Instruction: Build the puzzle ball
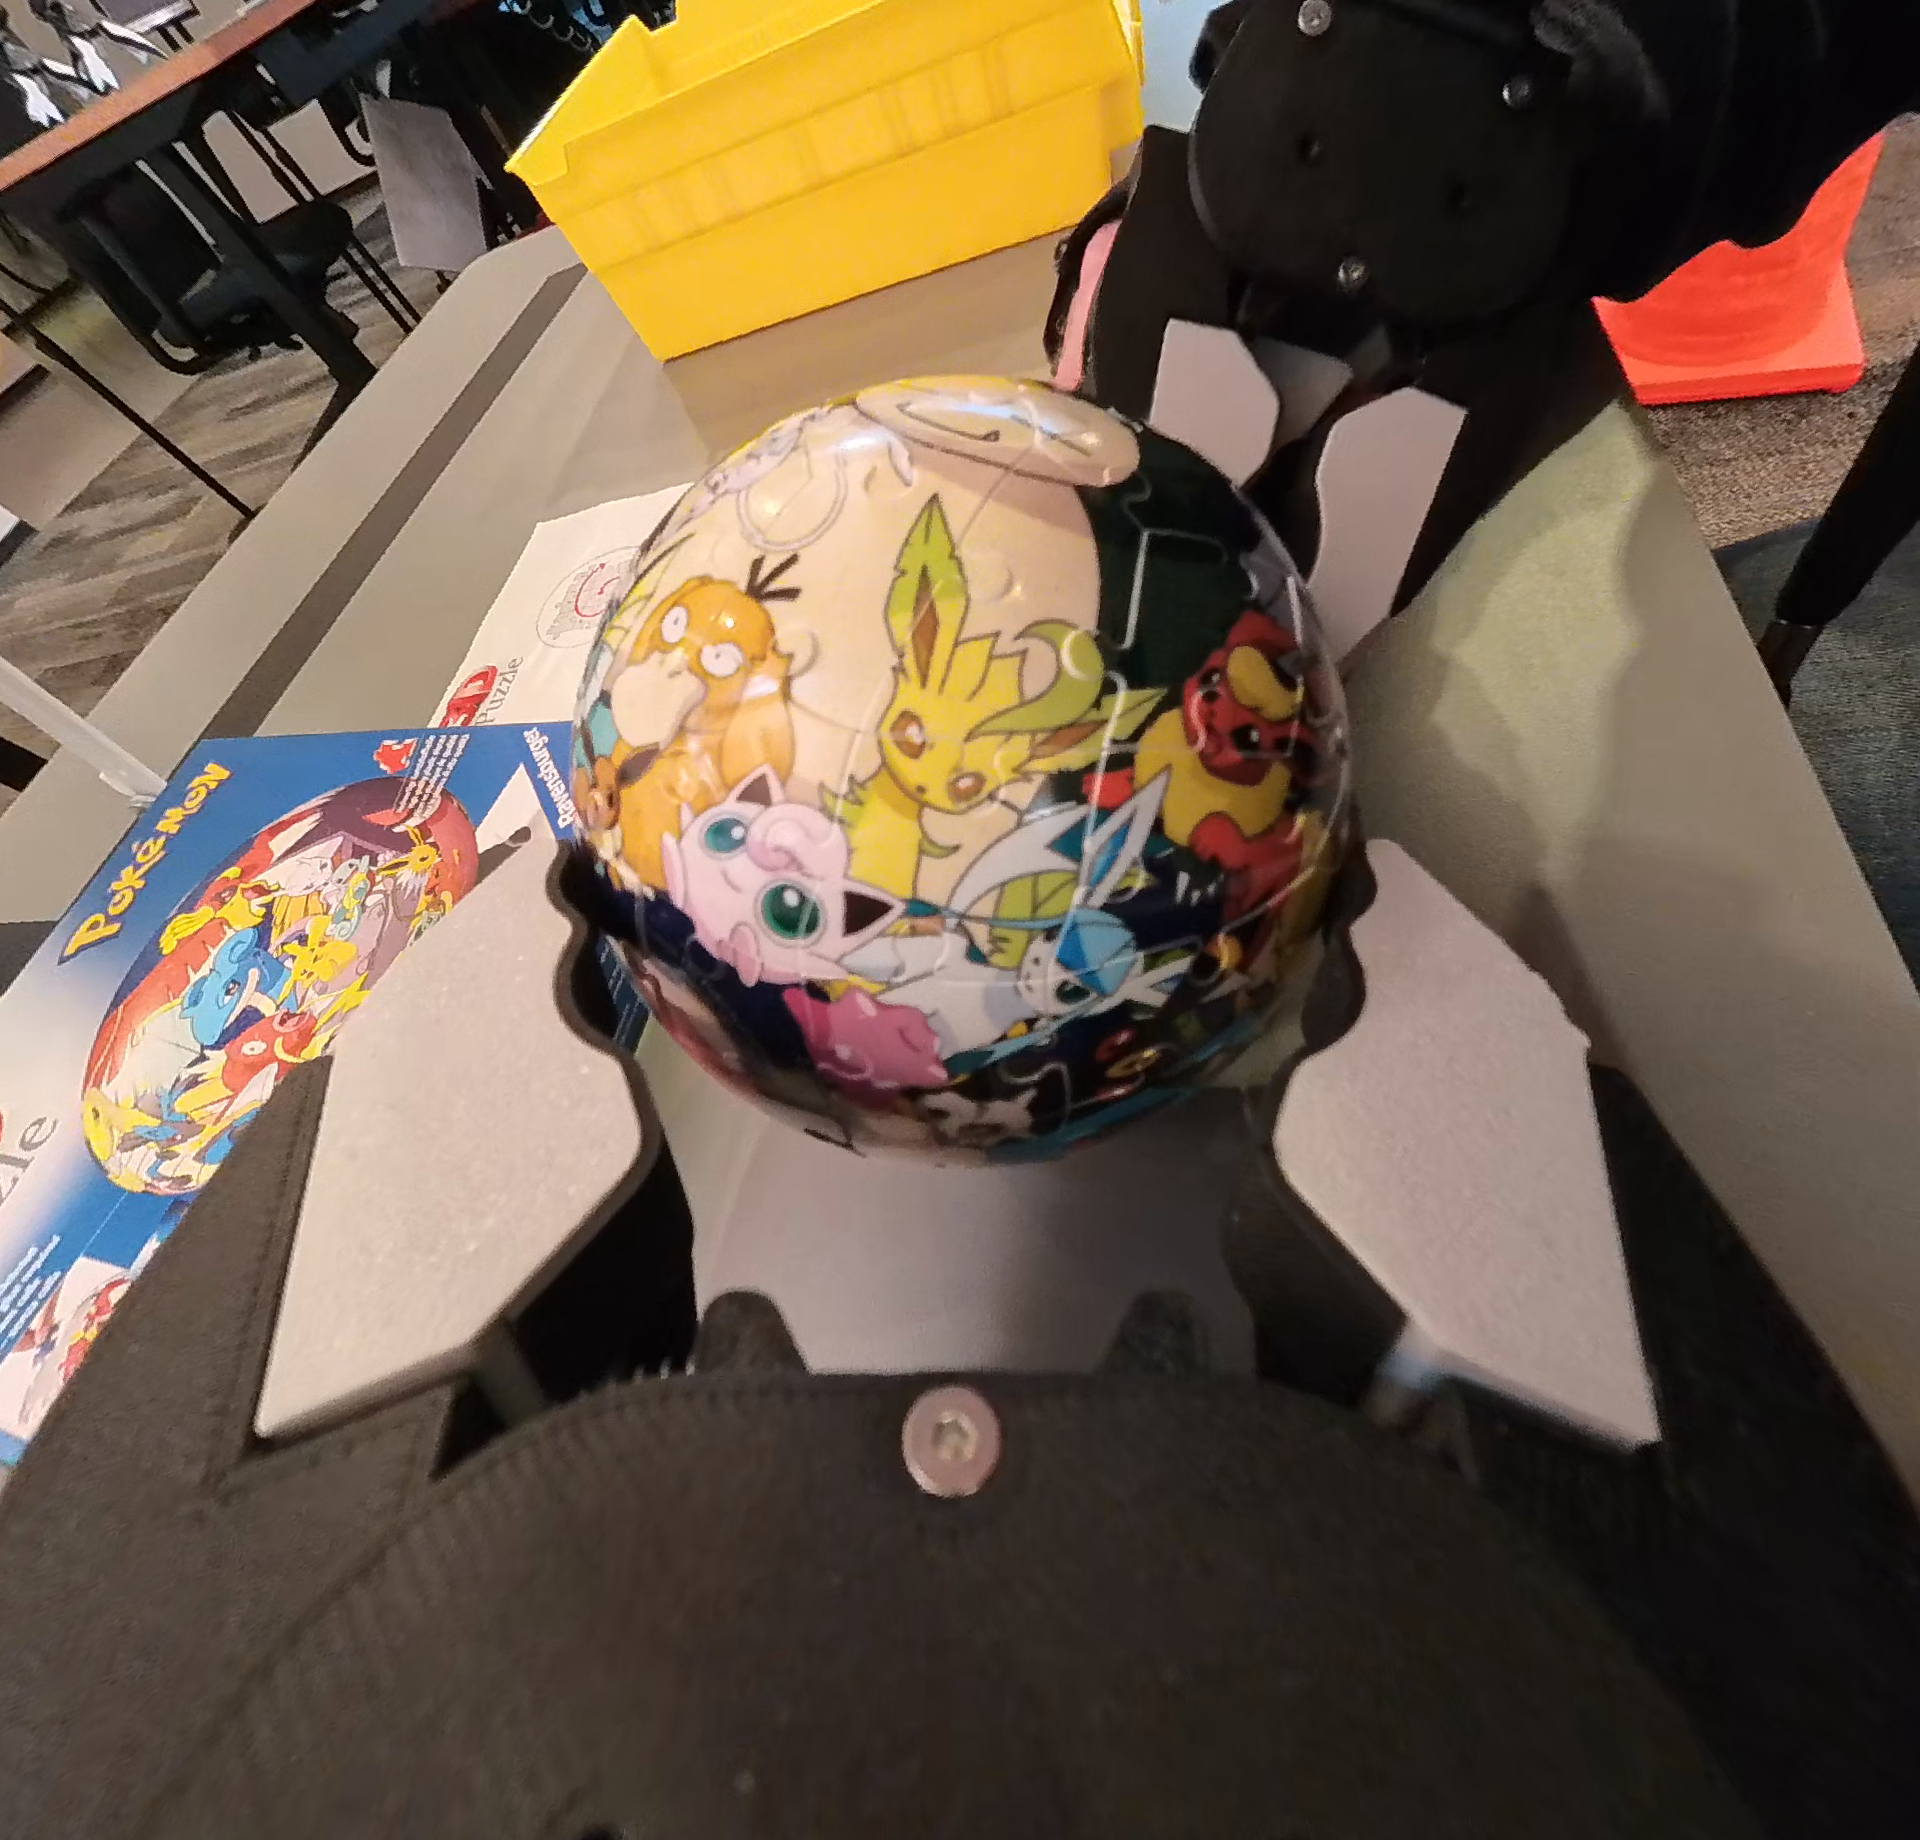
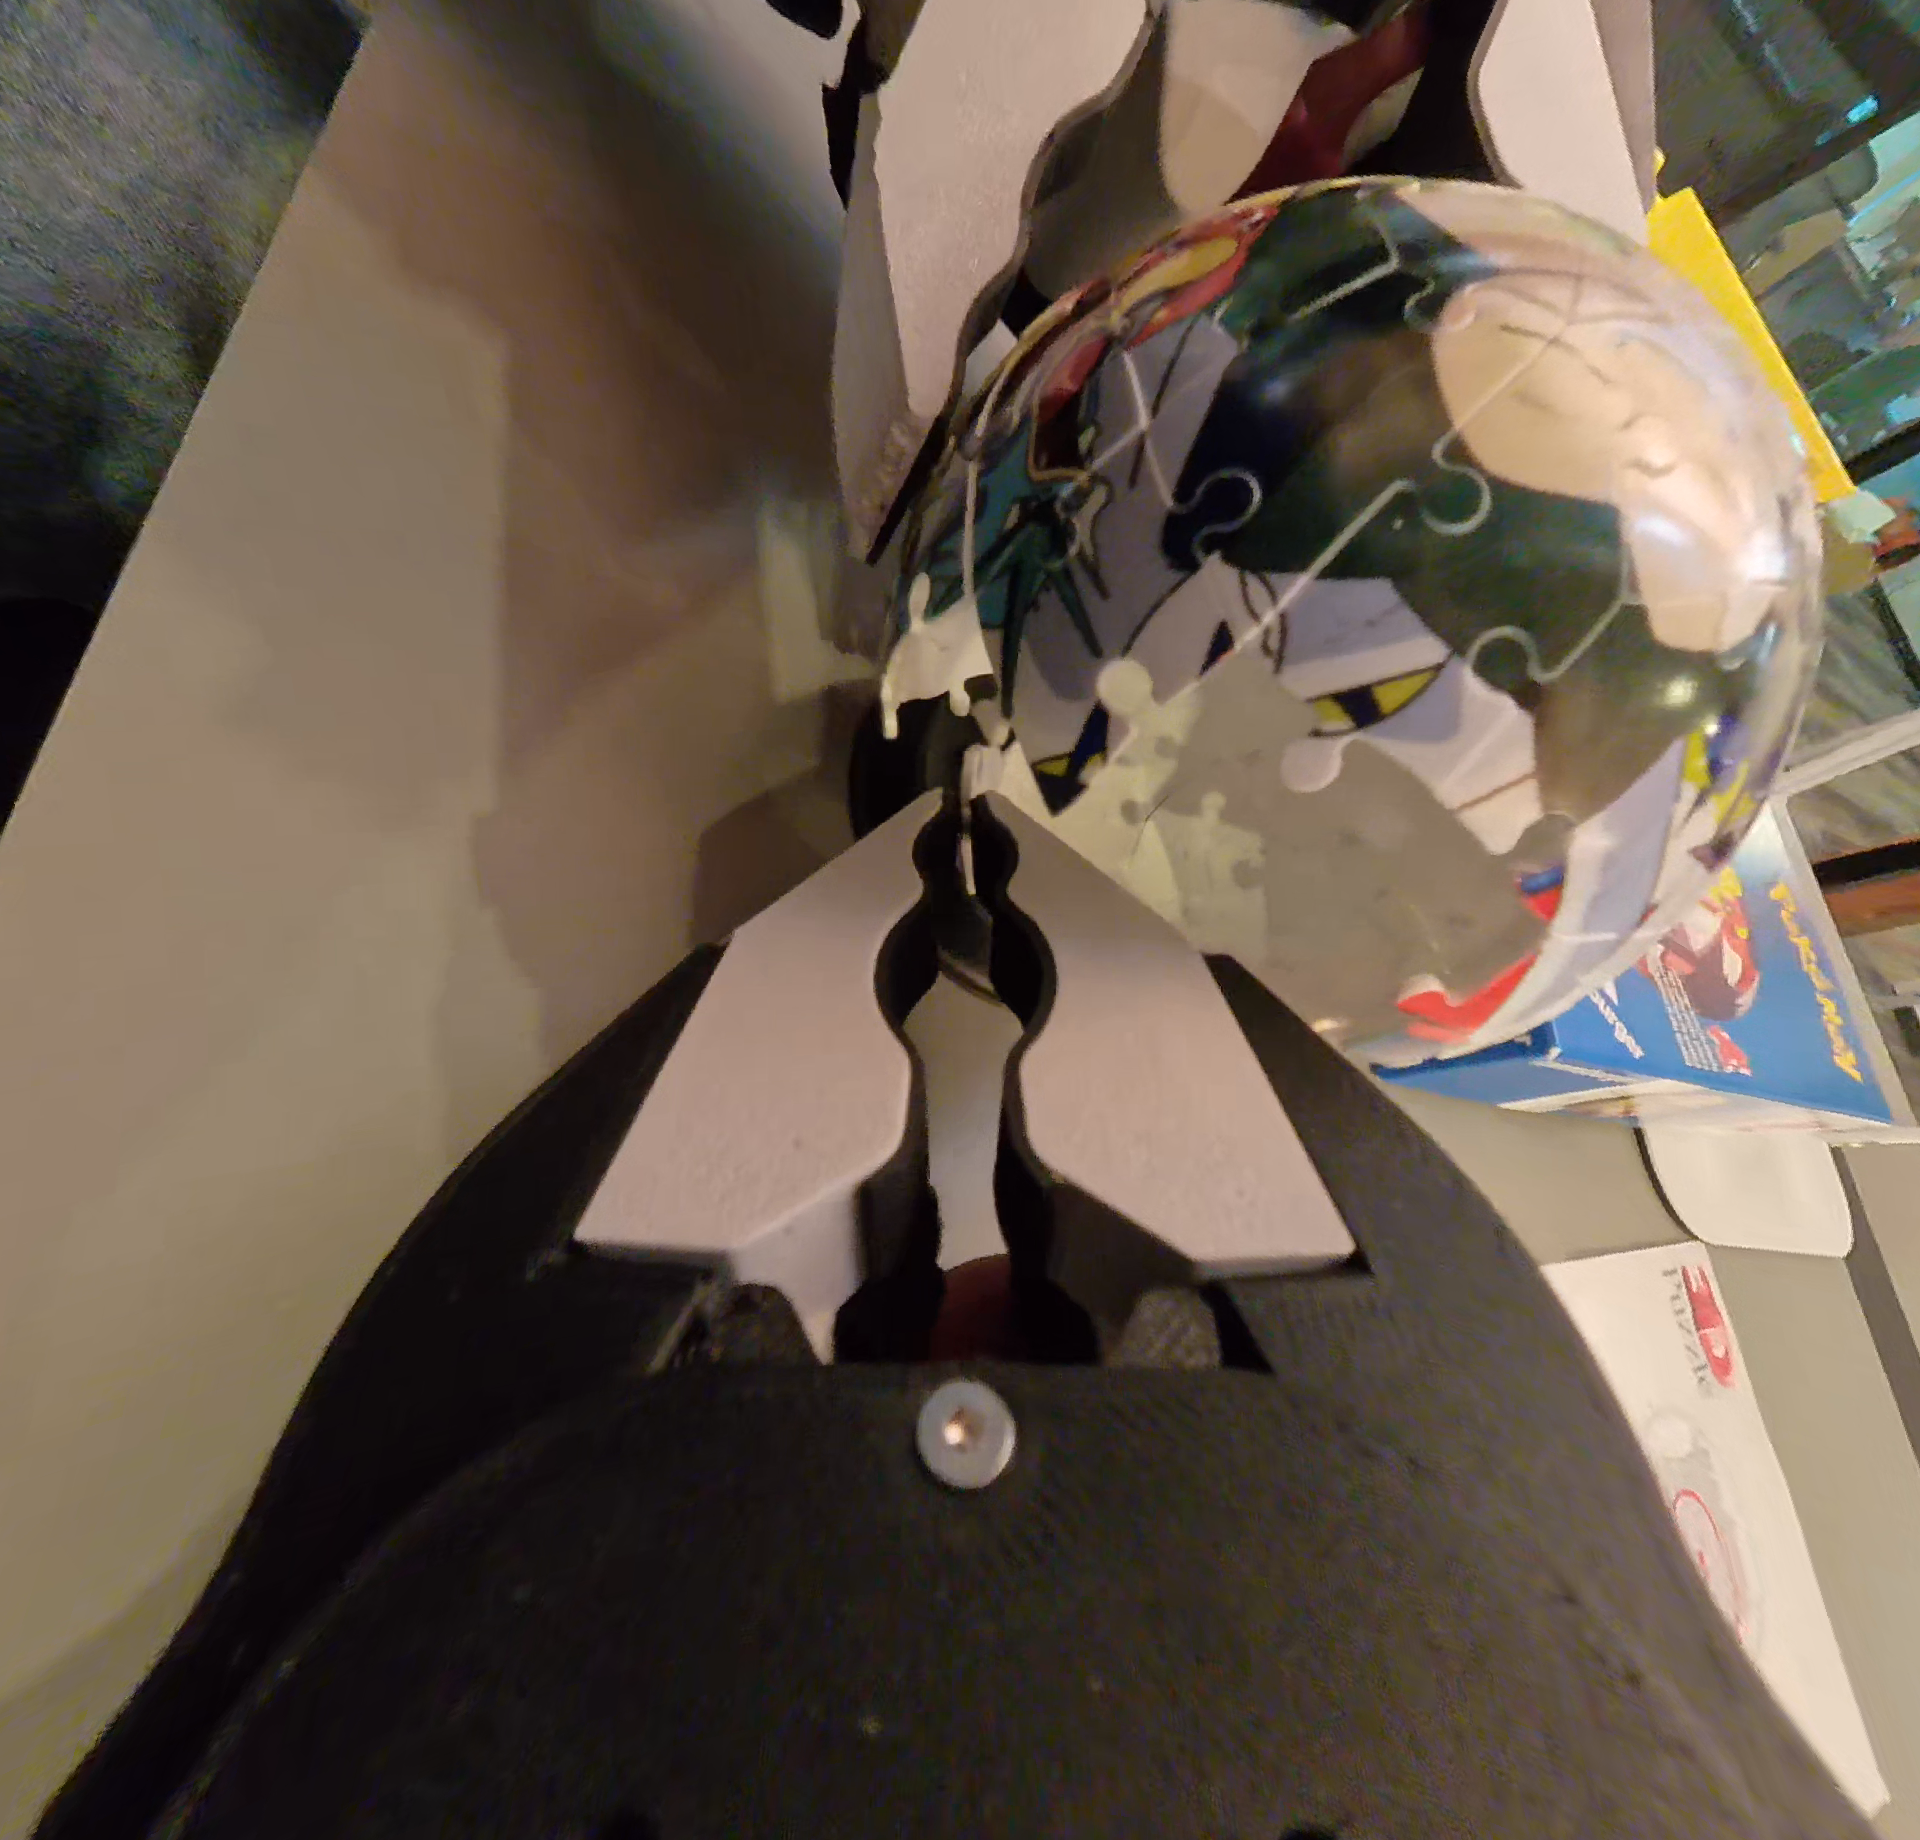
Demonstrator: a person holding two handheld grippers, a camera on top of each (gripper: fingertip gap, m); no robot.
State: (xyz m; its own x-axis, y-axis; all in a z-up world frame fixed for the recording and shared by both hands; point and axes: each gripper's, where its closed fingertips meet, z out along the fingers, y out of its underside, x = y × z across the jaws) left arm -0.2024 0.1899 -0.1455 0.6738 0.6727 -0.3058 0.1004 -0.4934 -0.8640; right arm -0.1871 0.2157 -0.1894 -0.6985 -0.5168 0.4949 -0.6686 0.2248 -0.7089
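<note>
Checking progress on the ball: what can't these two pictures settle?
- Puzzle ball underside: left wrist view, hidden by its own curve; gaps there unknown.
- Piece in the right gripper: right wrist view, edge-on between the fingers, its print unseen.
- Yellow bin contents: left wrist view, hidden behind its near wall.

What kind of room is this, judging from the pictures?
Probably an office or lab workroom: rows of desks behind, carpeted floor, a yellow storage bin and an orange cone near the table.

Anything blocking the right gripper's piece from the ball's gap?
Nothing visible. The piece in the right gripper sits at the edge of the gap in the ball; the left gripper holds the ball's sides, clear of it.
</note>
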